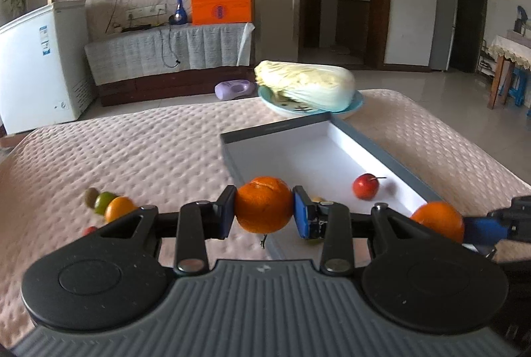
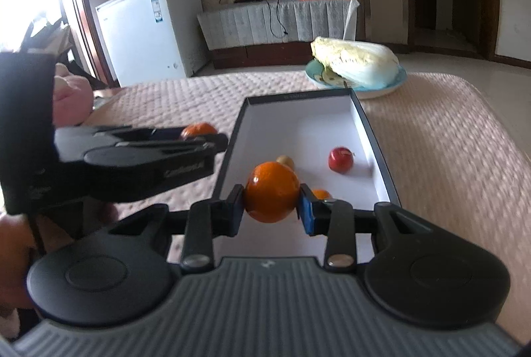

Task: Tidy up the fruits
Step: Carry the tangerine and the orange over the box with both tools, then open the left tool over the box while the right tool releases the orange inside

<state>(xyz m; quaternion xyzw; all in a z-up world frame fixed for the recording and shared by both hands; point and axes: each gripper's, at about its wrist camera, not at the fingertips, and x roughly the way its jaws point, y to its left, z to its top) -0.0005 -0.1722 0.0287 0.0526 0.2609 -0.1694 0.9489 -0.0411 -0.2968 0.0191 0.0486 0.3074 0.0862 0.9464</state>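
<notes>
left gripper point(image 1: 264, 214) fingers clamp an orange point(image 1: 263, 205) beside the grey box point(image 1: 381, 151); right gripper point(image 2: 272, 204) fingers clamp another orange point(image 2: 272, 196) over it.

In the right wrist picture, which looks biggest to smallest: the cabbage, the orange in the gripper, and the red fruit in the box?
1. Napa cabbage, biggest, though farthest away.
2. Orange in the right gripper; nearness to the camera enlarges it.
3. Red fruit, smallest.
</notes>
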